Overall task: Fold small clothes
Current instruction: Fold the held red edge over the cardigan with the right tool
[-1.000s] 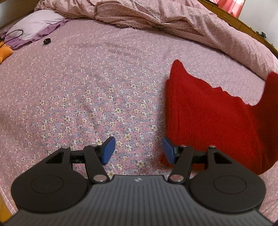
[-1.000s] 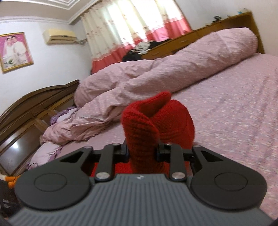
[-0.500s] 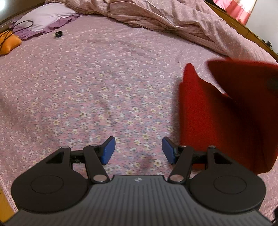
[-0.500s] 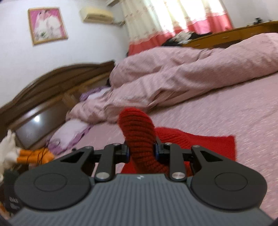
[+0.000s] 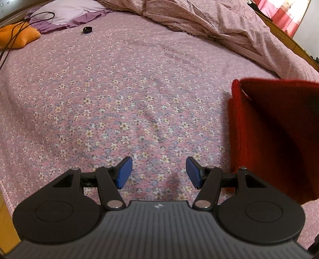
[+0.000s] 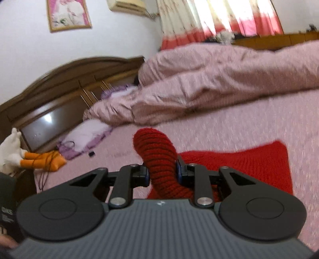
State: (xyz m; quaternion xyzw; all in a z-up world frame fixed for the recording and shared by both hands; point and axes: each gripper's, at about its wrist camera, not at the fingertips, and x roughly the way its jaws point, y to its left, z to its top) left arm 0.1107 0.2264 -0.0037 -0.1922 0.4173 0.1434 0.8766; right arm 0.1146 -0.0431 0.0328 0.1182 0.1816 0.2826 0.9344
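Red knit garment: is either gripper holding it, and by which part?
The right gripper pinches a bunched fold of the red knit garment; the left gripper is open and empty.

A floral bedsheet (image 5: 119,89) spans the view; rumpled pink duvet (image 5: 219,25) at one o'clock, orange cushion (image 5: 18,36) at ten

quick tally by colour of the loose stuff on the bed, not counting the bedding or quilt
Red: 1, the knitted garment, one end pinched in the right tongs
Orange: 1, a soft piece near the pillow
Lilac: 1, the pillow
Black: 2, a small object and a cable
Total: 5
The left tongs are open, holding nothing.
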